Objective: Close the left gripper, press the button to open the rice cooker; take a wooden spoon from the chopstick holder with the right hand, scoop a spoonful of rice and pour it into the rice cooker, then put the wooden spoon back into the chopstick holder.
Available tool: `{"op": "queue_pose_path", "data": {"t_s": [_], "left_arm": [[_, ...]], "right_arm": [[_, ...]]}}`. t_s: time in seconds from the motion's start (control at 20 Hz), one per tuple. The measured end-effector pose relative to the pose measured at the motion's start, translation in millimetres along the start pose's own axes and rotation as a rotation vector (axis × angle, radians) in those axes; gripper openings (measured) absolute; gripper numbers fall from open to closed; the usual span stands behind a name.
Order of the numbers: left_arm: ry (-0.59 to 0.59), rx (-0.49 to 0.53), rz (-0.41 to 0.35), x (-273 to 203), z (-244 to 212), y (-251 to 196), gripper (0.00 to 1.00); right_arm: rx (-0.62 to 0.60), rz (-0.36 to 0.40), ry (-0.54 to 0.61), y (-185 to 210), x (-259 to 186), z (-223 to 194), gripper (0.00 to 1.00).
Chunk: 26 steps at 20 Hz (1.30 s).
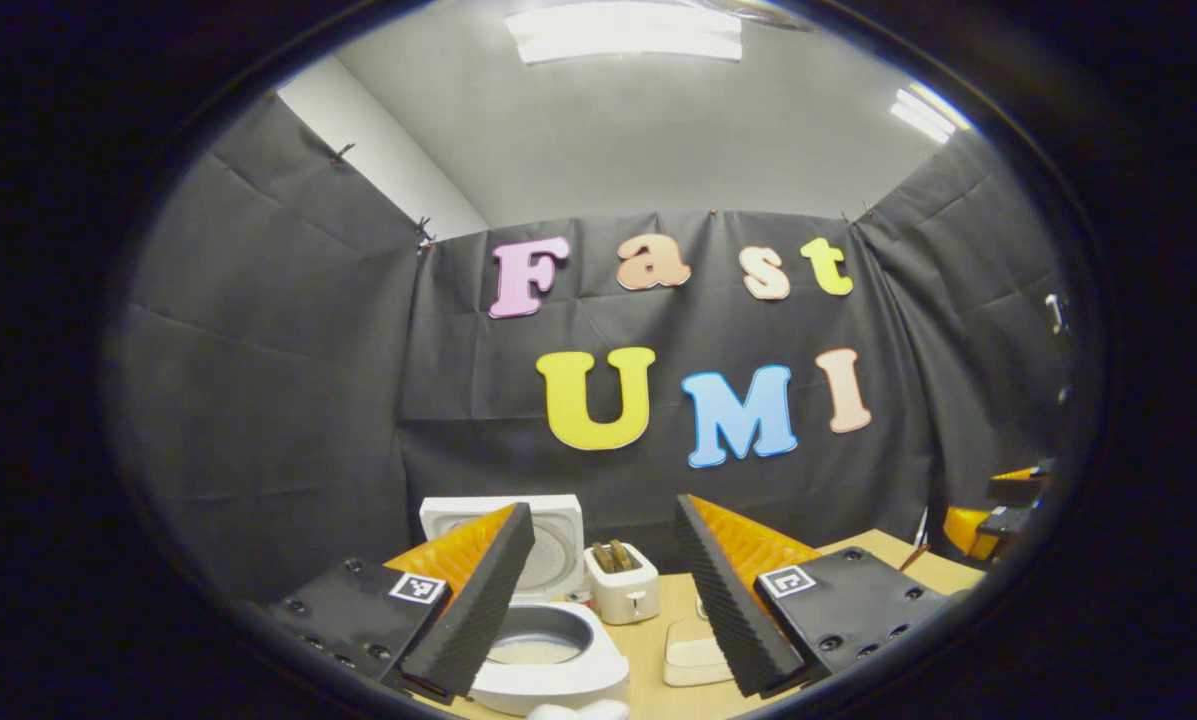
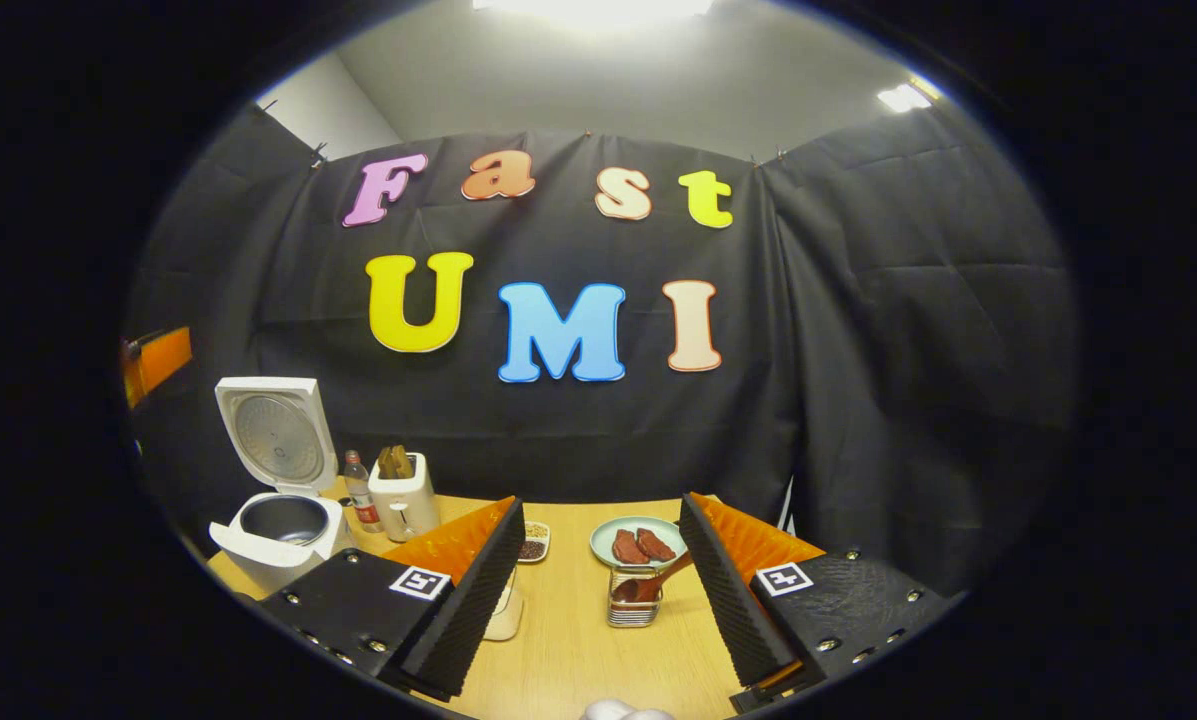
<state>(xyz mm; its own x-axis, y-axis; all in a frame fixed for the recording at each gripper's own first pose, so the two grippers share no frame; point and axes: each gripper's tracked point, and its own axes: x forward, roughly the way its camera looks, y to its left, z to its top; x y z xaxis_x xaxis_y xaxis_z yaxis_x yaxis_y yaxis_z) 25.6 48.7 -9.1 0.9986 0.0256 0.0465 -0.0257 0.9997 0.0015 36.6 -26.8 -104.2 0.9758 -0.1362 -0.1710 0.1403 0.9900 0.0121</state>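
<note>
The white rice cooker [image 1: 558, 680] stands open just below my left gripper [image 1: 603, 515], its lid [image 1: 558, 540] upright and something pale lying in the pot [image 1: 533, 652]. My left gripper is open with nothing between its fingers. In the right gripper view the cooker [image 2: 278, 530] sits at the far left of the table. The wooden spoon [image 2: 653, 583] leans in the wire chopstick holder [image 2: 633, 605], straight ahead of my right gripper [image 2: 603, 505]. That gripper is open and holds nothing. A cream container [image 2: 506, 612] is partly hidden behind one of its fingers.
A white toaster [image 2: 405, 497] and a small bottle [image 2: 361, 492] stand beside the cooker. A small dish of dark bits [image 2: 533, 545] and a plate of red slices [image 2: 638, 542] sit behind the holder. The wooden table [image 2: 568, 640] ends at the black cloth wall.
</note>
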Motion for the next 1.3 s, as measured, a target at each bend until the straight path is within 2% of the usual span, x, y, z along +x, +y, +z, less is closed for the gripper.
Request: {"op": "queue_pose_path", "data": {"t_s": [0.2,0.45,0.7,0.75,0.8,0.85,0.9,1.1,1.3], "left_arm": [[0.007,-0.012,-0.017,-1,1,-12,1.00],[0.025,-0.006,-0.024,7,-6,-18,0.98],[0.056,-0.009,-0.011,16,-26,-24,0.95],[0.057,-0.002,-0.003,17,-27,-23,0.95],[0.058,0.006,0.004,19,-30,-23,1.00],[0.061,0.014,0.007,20,-31,-25,1.00],[0.065,0.019,0.010,21,-34,-27,0.95],[0.068,0.024,0.019,25,-40,-36,1.00],[0.068,0.036,0.028,31,-42,-40,1.00]], "right_arm": [[0.055,-0.037,0.073,-23,28,-57,0.95],[0.127,-0.077,0.160,-45,85,-128,0.95],[0.129,-0.119,0.174,-65,148,-173,0.96],[0.140,-0.125,0.167,-70,160,-176,0.96],[0.153,-0.127,0.172,-73,172,-182,0.96],[0.156,-0.132,0.171,-75,183,-188,0.96],[0.152,-0.135,0.170,-77,196,-193,0.96],[0.179,-0.153,0.179,-89,232,-209,0.96],[0.214,-0.148,0.167,-95,256,-209,0.95]]}}
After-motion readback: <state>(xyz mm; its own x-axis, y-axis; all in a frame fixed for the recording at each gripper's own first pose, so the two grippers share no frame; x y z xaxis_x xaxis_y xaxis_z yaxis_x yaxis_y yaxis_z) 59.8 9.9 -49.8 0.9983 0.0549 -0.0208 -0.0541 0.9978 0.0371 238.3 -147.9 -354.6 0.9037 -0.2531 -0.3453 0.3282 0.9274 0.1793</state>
